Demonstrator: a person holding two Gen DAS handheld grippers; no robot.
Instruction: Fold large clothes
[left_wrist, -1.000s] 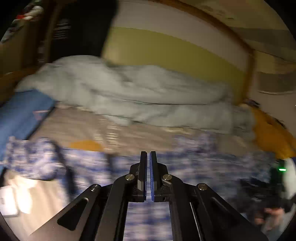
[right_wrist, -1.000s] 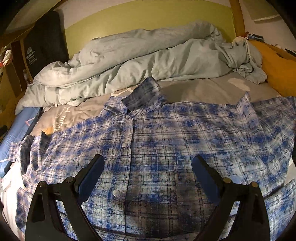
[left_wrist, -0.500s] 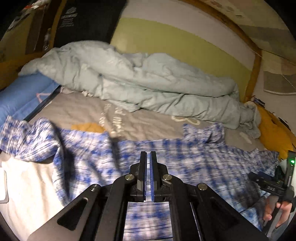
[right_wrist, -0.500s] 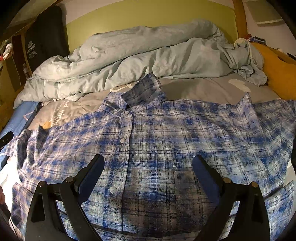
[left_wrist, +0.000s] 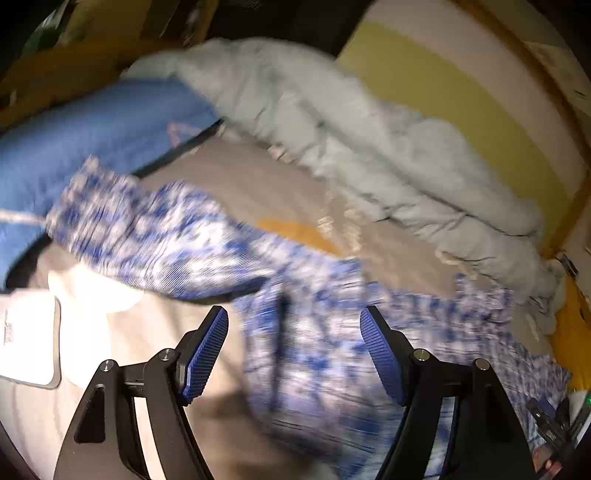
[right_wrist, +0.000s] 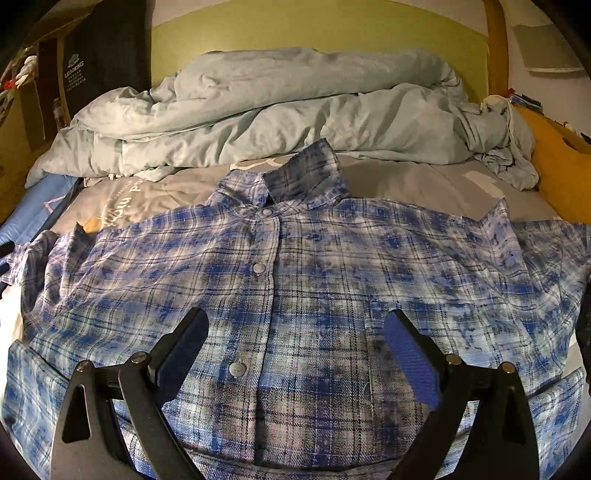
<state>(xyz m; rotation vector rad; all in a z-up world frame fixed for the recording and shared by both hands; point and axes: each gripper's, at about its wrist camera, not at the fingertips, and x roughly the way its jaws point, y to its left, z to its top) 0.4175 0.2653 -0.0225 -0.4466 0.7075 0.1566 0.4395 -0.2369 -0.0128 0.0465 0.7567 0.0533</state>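
Observation:
A blue and white plaid shirt (right_wrist: 332, 266) lies buttoned and face up on the bed, collar toward the headboard. In the right wrist view my right gripper (right_wrist: 295, 315) hovers over its lower front, open and empty. The left wrist view is blurred by motion. There my left gripper (left_wrist: 293, 314) is over the shirt's (left_wrist: 332, 354) side near its bunched sleeve (left_wrist: 147, 240). Its jaws are opening, and the blue pads (left_wrist: 205, 350) press on nothing; cloth lies only beneath them.
A rumpled pale-blue duvet (right_wrist: 295, 103) is heaped along the green headboard (right_wrist: 314, 29). A grey sheet (right_wrist: 406, 181) covers the bed. A blue cushion (left_wrist: 92, 122) lies at the left edge, an orange one (right_wrist: 561, 173) at the right. A flat white object (left_wrist: 26, 339) rests near the sleeve.
My left gripper's jaws went from shut to wide apart while it swung down and over toward the shirt's sleeve side. The right gripper stayed nearly still, open.

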